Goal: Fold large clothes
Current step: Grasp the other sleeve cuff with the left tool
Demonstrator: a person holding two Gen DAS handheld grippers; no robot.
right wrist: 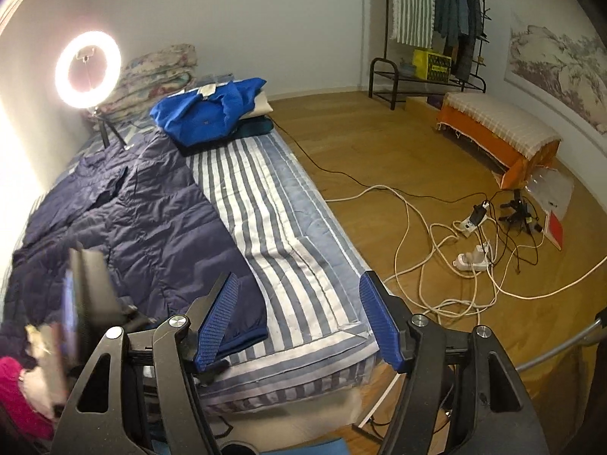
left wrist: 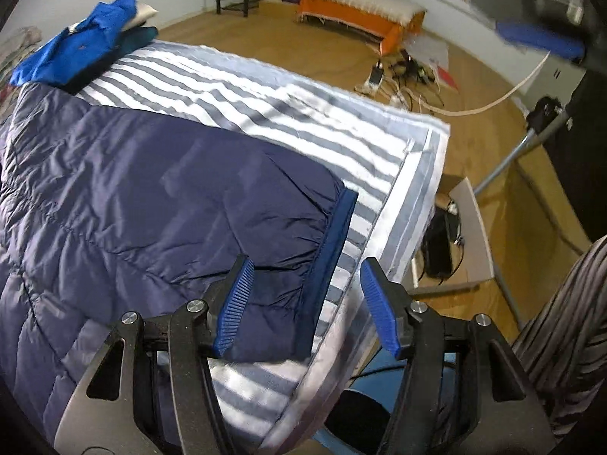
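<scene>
A large navy quilted down jacket [left wrist: 125, 204] lies spread on the striped bed cover [left wrist: 265, 91]. Its sleeve ends in a darker blue cuff [left wrist: 334, 254] near the bed's corner. My left gripper [left wrist: 303, 299] is open, its jaws standing to either side of that cuff just above it, holding nothing. In the right wrist view the jacket [right wrist: 144, 227] covers the bed's left side. My right gripper [right wrist: 299, 322] is open and empty above the bed's near end, beside the cuff [right wrist: 246, 337]. The left gripper [right wrist: 83, 303] shows there blurred at the left.
A pile of folded clothes topped by a bright blue garment [right wrist: 212, 113] sits at the bed's far end, by a lit ring light [right wrist: 88, 69]. Cables and power strips [right wrist: 470, 242] lie on the wood floor. An orange bench [right wrist: 500, 132] and clothes rack [right wrist: 436, 19] stand beyond.
</scene>
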